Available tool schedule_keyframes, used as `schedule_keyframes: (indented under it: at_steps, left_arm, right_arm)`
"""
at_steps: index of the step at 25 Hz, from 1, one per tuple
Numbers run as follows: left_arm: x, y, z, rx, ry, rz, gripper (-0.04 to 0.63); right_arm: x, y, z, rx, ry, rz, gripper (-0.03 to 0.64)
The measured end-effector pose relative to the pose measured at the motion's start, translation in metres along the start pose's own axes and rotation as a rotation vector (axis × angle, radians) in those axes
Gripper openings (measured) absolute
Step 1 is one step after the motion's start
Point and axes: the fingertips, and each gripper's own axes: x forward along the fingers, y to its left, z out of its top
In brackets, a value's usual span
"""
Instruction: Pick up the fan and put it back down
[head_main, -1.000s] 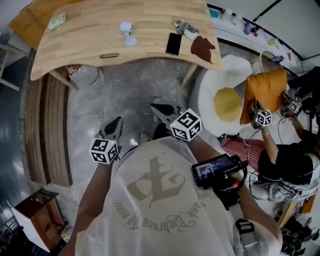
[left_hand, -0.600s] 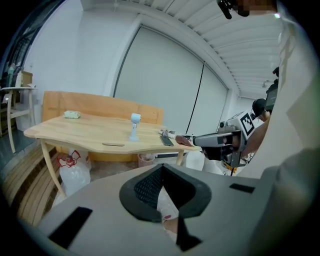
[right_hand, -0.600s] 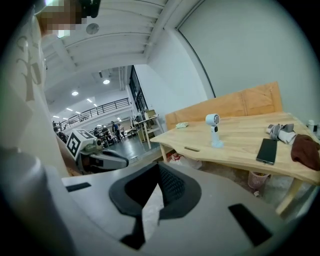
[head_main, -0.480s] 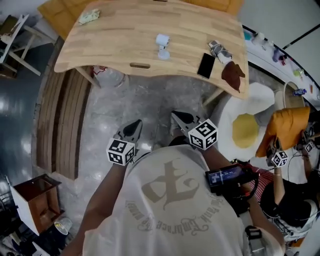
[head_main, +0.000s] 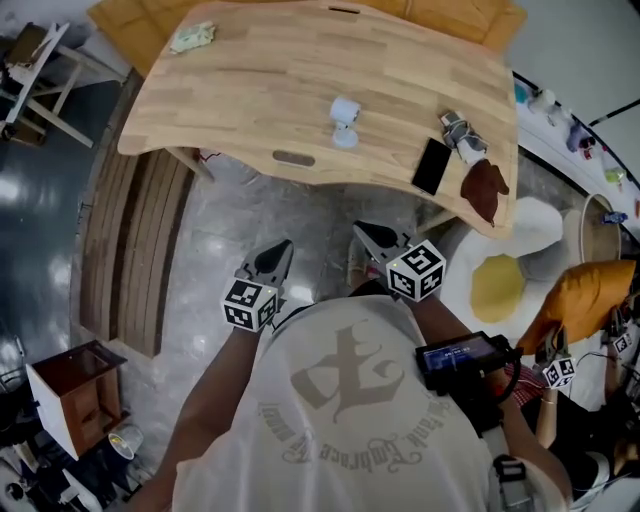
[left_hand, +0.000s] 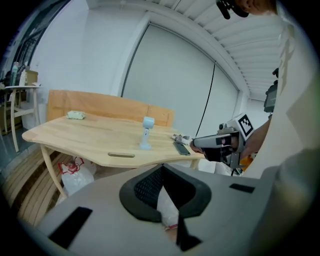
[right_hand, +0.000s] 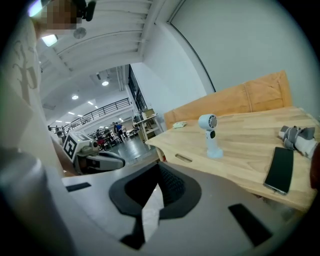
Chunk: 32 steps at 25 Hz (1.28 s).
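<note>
A small pale-blue fan (head_main: 344, 120) stands upright on its base near the middle of the wooden table (head_main: 240, 90). Both grippers hang over the floor, short of the table's near edge and apart from the fan. My left gripper (head_main: 277, 254) is shut and holds nothing. My right gripper (head_main: 370, 236) is also shut and holds nothing. The left gripper view has the fan (left_hand: 147, 133) ahead on the table (left_hand: 85, 137), with the right gripper (left_hand: 202, 145) to the right. In the right gripper view the fan (right_hand: 211, 135) is ahead, slightly right, and the left gripper (right_hand: 112, 161) is at the left.
A black phone (head_main: 432, 166), a grey rolled item (head_main: 460, 132) and a brown piece (head_main: 485, 188) lie at the table's right end. A green bundle (head_main: 192, 37) lies far left. A slatted bench (head_main: 130, 260) stands left, an egg-shaped cushion (head_main: 500, 285) right, beside another person's orange cushion (head_main: 585, 295).
The person has stepped toward the table: it sits lower and nearer in the head view. Both grippers moved forward with the body and stayed shut. The fan has not moved.
</note>
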Motion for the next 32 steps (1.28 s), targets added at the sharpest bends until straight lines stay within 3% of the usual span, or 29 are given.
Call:
schedule_keyframes:
  at_steps: [14, 19, 27, 32]
  left_arm:
    - [0.071, 0.007, 0.043, -0.010, 0.038, 0.035, 0.011]
    - [0.097, 0.013, 0.062, -0.051, 0.023, 0.074, 0.011]
    - [0.137, 0.009, 0.089, -0.006, 0.030, 0.104, 0.011]
    - [0.160, 0.012, 0.098, -0.031, 0.012, 0.095, 0.011]
  right_arm:
    - [0.015, -0.083, 0.028, 0.039, 0.022, 0.019, 0.014]
    - [0.017, -0.121, 0.043, 0.039, 0.032, 0.014, 0.014]
    - [0.021, -0.168, 0.069, 0.027, 0.013, 0.035, 0.014]
    - [0.020, -0.185, 0.072, 0.038, 0.015, 0.034, 0.014]
